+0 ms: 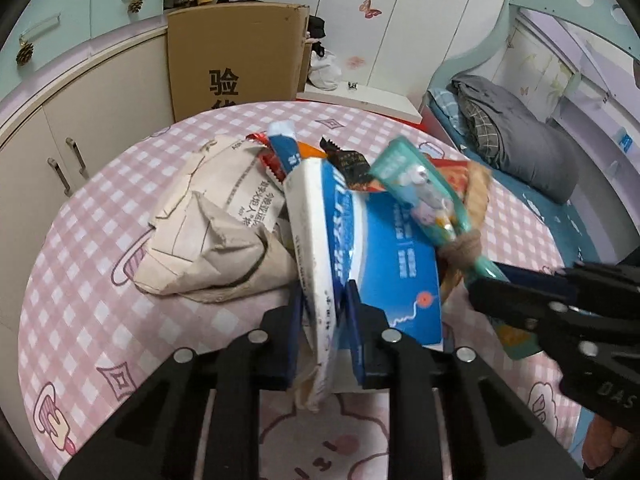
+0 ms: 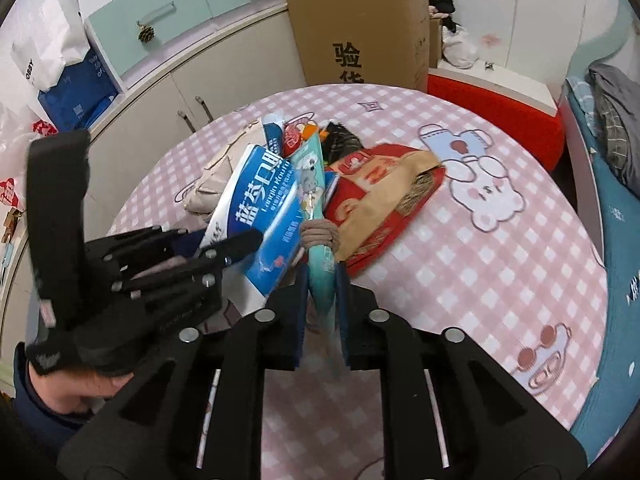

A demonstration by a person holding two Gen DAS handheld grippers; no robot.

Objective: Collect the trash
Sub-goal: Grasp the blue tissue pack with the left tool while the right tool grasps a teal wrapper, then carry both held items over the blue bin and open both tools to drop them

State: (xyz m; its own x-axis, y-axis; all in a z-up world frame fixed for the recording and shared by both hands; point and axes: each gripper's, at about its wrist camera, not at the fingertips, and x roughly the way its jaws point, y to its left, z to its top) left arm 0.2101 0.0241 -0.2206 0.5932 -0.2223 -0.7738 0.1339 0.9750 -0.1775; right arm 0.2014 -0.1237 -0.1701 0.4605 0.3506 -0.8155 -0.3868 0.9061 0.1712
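A heap of trash lies on a round table with a pink checked cloth [image 1: 100,240]. My left gripper [image 1: 324,296] is shut on the near edge of a blue and white box [image 1: 384,264], which stands tilted on the heap. My right gripper [image 2: 322,280] is shut on the end of a long teal wrapper [image 2: 312,168] with a brown band [image 2: 320,234] knotted round it. The wrapper lies across the blue and white box [image 2: 264,200]. Left of the box sits a crumpled beige paper bag [image 1: 212,232]. A red and tan bag [image 2: 384,192] lies to the right. Small wrappers [image 1: 352,164] lie behind.
A tall cardboard box [image 1: 236,56] stands behind the table against cream cabinets [image 1: 100,100]. A red-sided bench [image 2: 496,108] and a bed with grey bedding [image 1: 520,140] are to the right. A person's hand [image 2: 80,392] holds the left gripper.
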